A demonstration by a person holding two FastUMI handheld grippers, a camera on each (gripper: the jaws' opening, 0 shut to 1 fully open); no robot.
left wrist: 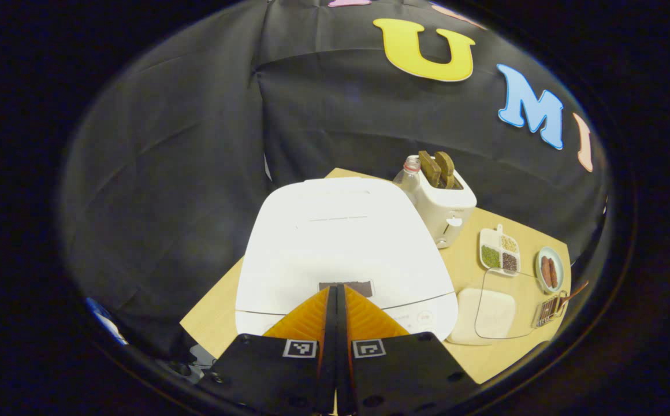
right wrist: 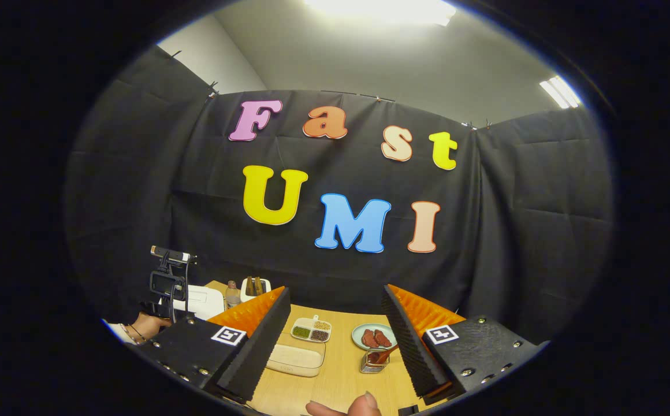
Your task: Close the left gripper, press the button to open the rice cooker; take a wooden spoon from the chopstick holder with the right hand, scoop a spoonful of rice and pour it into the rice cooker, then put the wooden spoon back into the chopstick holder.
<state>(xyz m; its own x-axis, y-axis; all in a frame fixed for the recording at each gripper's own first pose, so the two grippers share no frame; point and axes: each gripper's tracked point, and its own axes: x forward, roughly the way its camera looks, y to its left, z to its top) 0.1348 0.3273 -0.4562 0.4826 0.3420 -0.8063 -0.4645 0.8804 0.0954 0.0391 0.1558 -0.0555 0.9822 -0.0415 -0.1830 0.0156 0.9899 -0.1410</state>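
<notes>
The white rice cooker point(left wrist: 341, 242) sits with its lid down, close ahead in the left gripper view. My left gripper point(left wrist: 335, 287) is shut, fingertips together, just over the dark button plate point(left wrist: 364, 287) at the cooker's front. The rice box point(left wrist: 488, 315), under a clear lid, lies right of the cooker. A wire chopstick holder point(left wrist: 548, 311) with the wooden spoon point(left wrist: 574, 292) stands further right. In the right gripper view my right gripper point(right wrist: 335, 323) hangs open above the table, with the rice box point(right wrist: 296, 359), chopstick holder point(right wrist: 374, 361) and wooden spoon point(right wrist: 384, 354) between its fingers farther off. The rice cooker point(right wrist: 205, 300) is at the left there.
A white toaster point(left wrist: 445, 202) with two brown slices stands behind the cooker, a bottle point(left wrist: 409, 173) beside it. A divided dish of grains point(left wrist: 499, 251) and a small plate with reddish pieces point(left wrist: 550, 270) sit at the right. The other hand and gripper point(right wrist: 164, 286) are near the cooker.
</notes>
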